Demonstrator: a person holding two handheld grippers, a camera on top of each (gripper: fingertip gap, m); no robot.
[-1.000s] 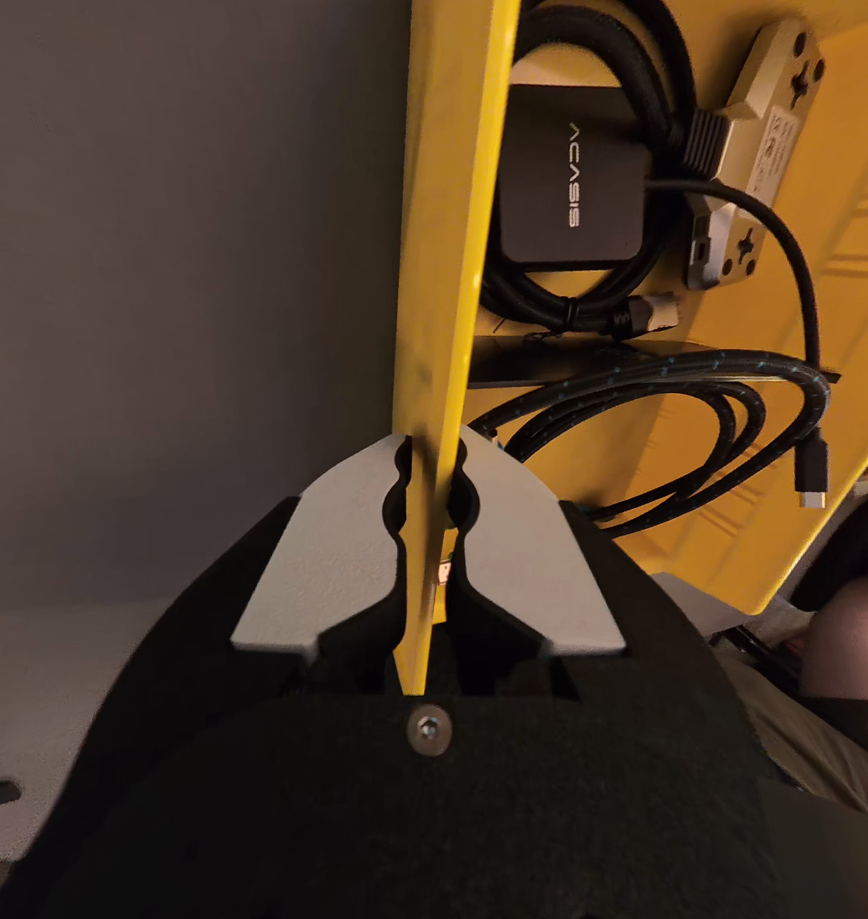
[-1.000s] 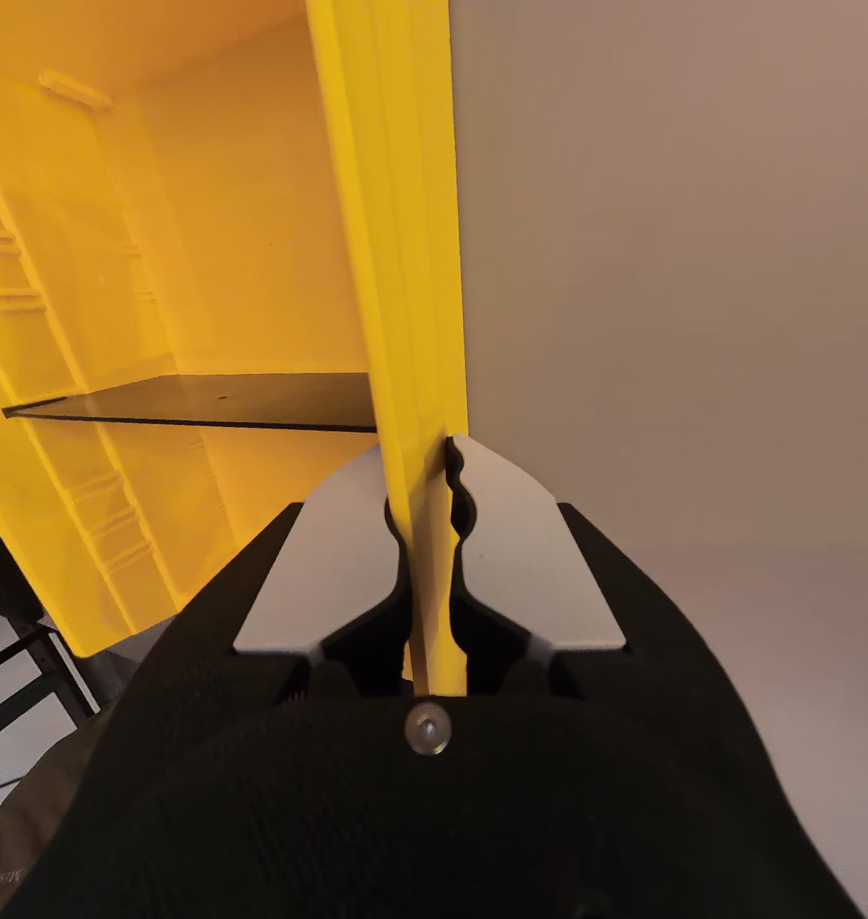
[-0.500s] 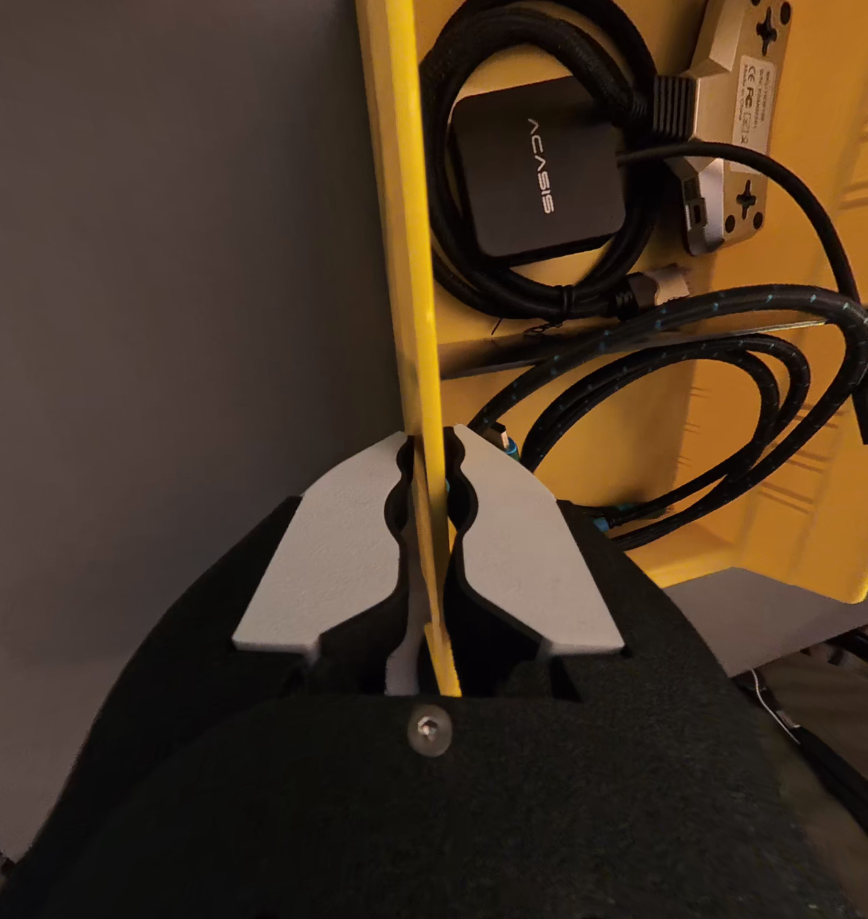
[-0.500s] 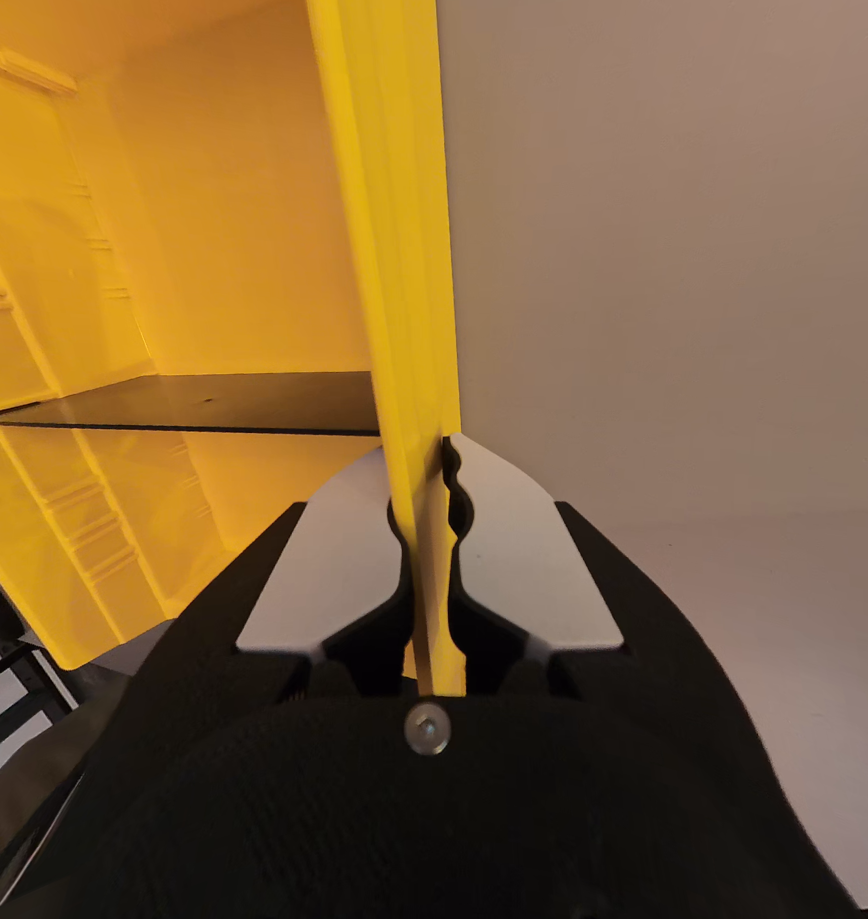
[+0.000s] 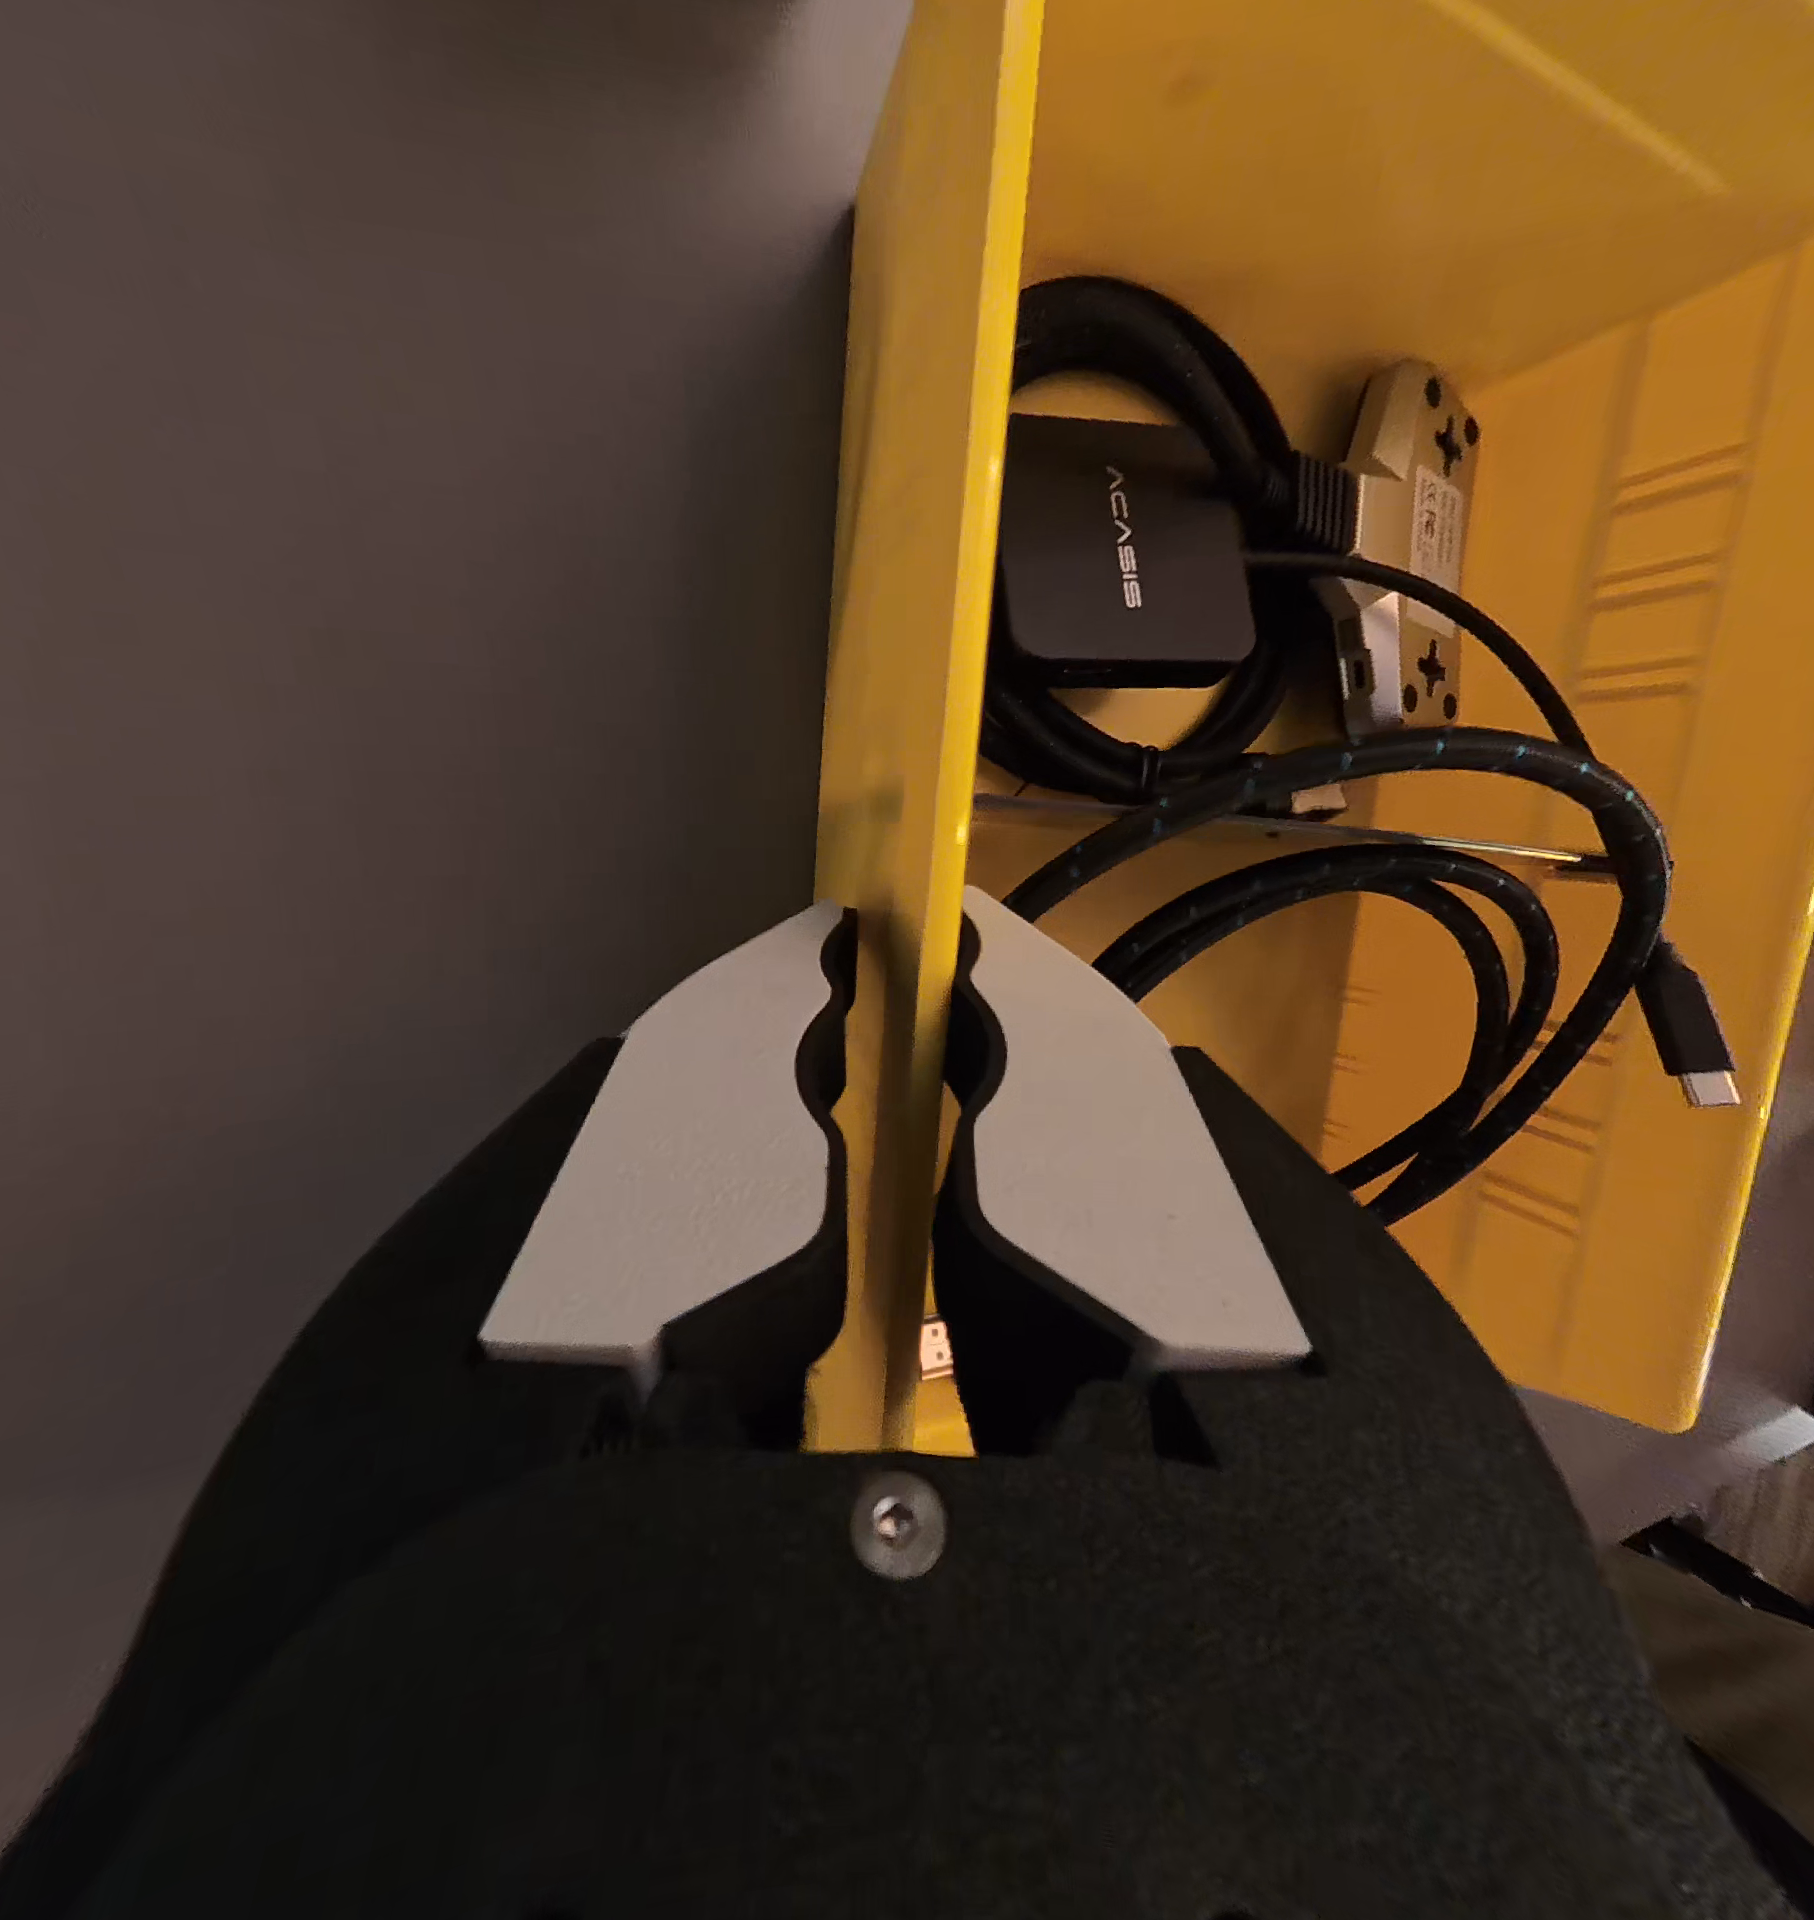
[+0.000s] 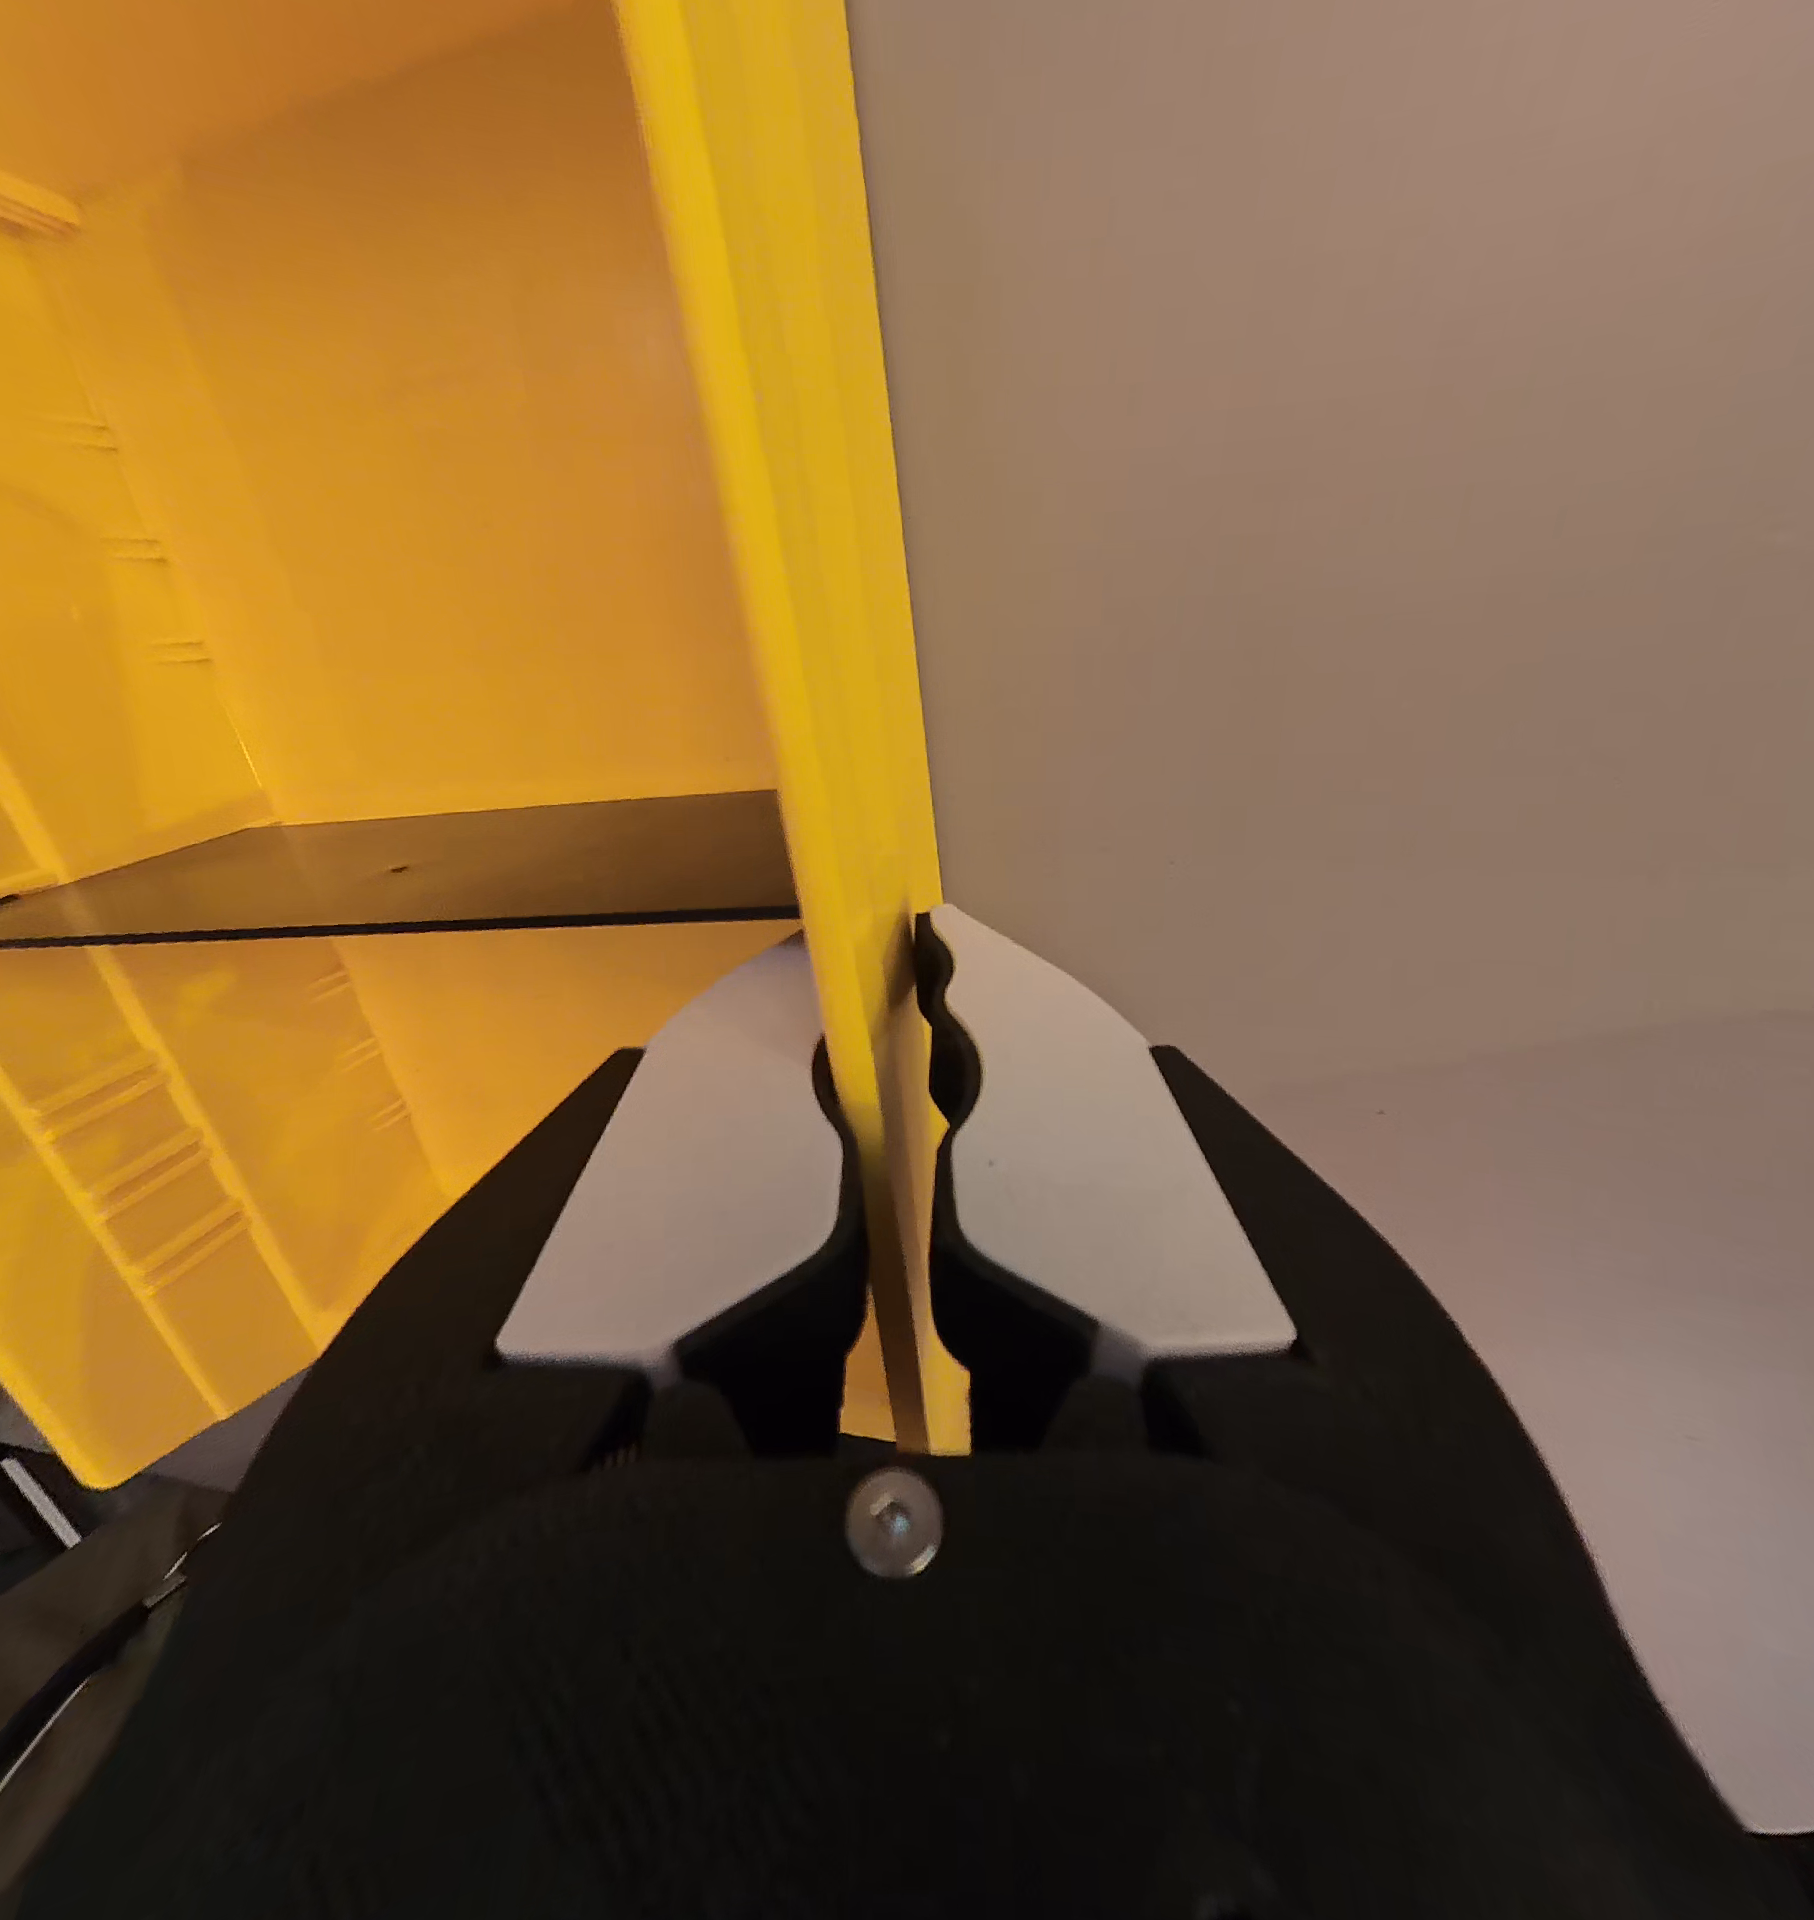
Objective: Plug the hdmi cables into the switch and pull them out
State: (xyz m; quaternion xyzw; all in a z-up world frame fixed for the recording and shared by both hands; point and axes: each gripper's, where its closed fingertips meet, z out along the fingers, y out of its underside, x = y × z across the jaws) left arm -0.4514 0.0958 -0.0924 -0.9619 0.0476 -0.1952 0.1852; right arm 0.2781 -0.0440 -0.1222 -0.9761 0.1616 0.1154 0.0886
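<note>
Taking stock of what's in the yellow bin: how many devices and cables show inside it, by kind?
Black square box: 1
Grey switch: 1
Thick black cable: 1
Thin black cable: 1
Braided black-and-blue cable: 1, if its loops are all one cable
Total: 5

Looks like a tech workspace: a yellow bin [image 5: 1568, 1039] ahead of the grippers holds coiled cables [image 5: 1505, 935] and a black adapter box [image 5: 1121, 561], plain walls behind

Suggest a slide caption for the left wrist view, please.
Left gripper clamps the yellow bin wall; cables and a black box lie inside.
</note>
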